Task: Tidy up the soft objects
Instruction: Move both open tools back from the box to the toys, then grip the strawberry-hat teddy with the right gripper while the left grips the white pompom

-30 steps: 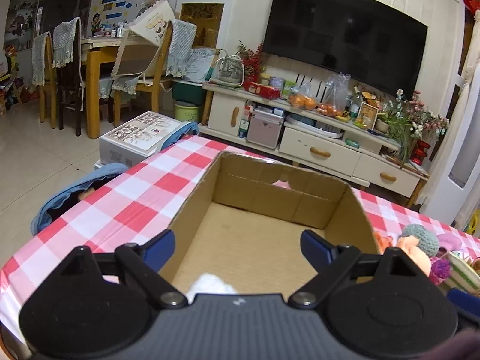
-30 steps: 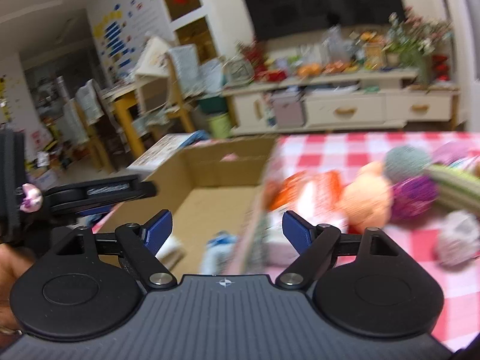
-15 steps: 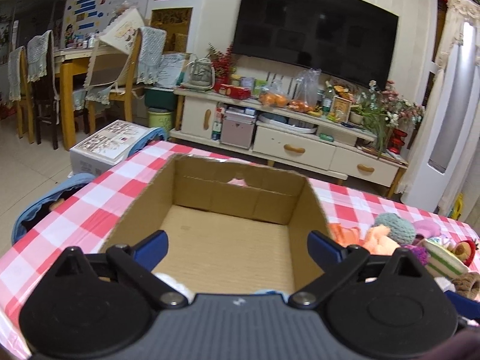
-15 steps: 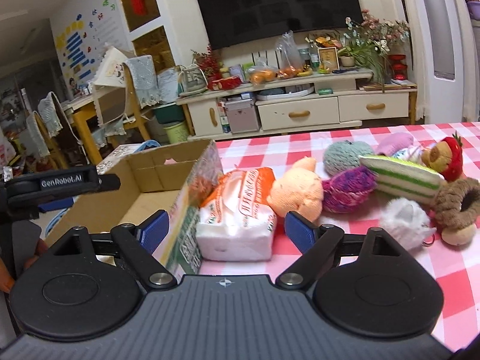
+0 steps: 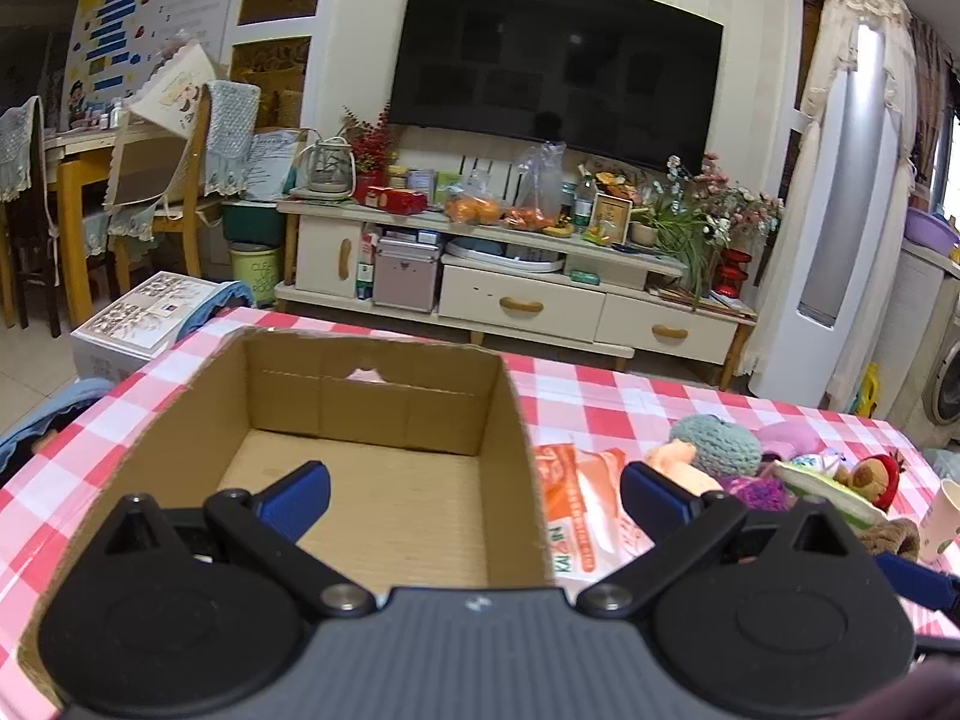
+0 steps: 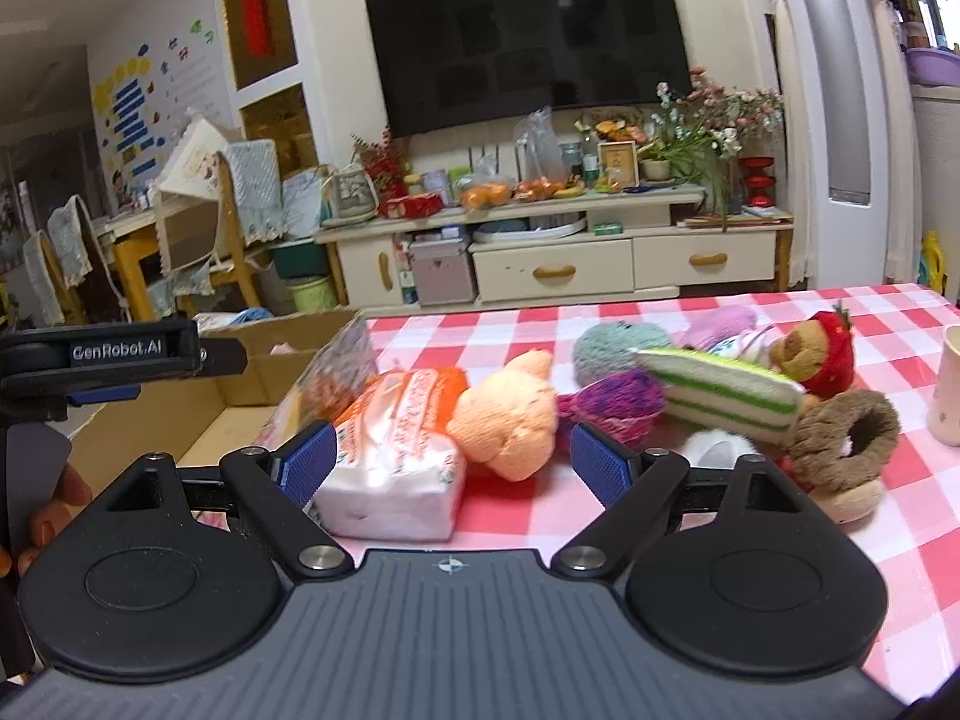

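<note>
The open brown cardboard box (image 5: pixel 372 450) sits on the red-and-white checked tablecloth (image 5: pixel 630 408); the floor that shows past the wide-open left gripper (image 5: pixel 474 495) is bare, while the near end, where a white item showed a second ago, is now hidden. The soft things lie outside it to the right: an orange-and-white plastic tissue pack (image 6: pixel 399 450) against its wall, then a peach plush toy (image 6: pixel 510 420), a purple knitted ball (image 6: pixel 615 405) and a green-striped white cushion (image 6: pixel 720 393). The right gripper (image 6: pixel 453 459), jaws wide and empty, has swung from the box to the tissue pack and plush.

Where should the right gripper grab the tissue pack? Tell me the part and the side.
Grip the tissue pack across its short width at the near white end, coming from above and in front. The right gripper is open there; the box crowds its left side, the peach plush its right.
</note>
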The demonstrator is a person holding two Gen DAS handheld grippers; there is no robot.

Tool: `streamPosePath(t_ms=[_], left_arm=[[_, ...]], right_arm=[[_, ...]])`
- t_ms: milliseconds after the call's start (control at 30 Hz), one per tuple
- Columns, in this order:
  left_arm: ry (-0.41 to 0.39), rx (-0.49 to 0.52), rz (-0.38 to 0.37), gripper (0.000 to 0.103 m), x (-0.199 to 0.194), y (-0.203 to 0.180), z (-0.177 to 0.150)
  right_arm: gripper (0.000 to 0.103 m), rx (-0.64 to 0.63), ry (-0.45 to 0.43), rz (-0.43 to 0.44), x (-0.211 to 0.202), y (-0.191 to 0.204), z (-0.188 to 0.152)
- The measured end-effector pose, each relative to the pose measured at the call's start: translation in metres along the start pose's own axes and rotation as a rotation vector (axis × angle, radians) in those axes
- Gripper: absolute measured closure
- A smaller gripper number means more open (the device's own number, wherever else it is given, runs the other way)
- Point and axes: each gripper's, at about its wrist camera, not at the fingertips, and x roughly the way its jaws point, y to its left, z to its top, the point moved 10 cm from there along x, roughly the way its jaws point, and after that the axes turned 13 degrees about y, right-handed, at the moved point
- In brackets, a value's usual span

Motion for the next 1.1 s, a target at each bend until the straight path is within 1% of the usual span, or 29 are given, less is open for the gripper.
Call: streamPosePath(t_ms=[433, 633, 733, 967, 1100], left_arm=[[0.011, 0.083, -0.034, 0.001, 0.007, -0.041, -0.007], [0.015, 0.135, -0.053, 0.001, 0.009, -0.065, -0.012], [0.015, 0.163, -0.065, 0.001, 0.011, -0.078, -0.015], [0.029, 0.239, -0.096, 0.001, 0.017, -0.114, -0.026], [0.050, 0.299, -0.129, 0.001, 0.023, -0.139, -0.036]], right_arm=[[0.000, 0.071, -0.045, -0.063, -0.010, -0.042, 0.007], [0.000, 0.126, -0.078, -0.105, -0.015, -0.072, 0.011], [0.000, 0.160, -0.096, -0.137, -0.020, -0.088, 0.011], [0.000, 0.243, -0.128, -0.226, -0.029, -0.141, 0.011], [0.000, 0.285, -0.116, -0.270, -0.022, -0.173, 0.013]])
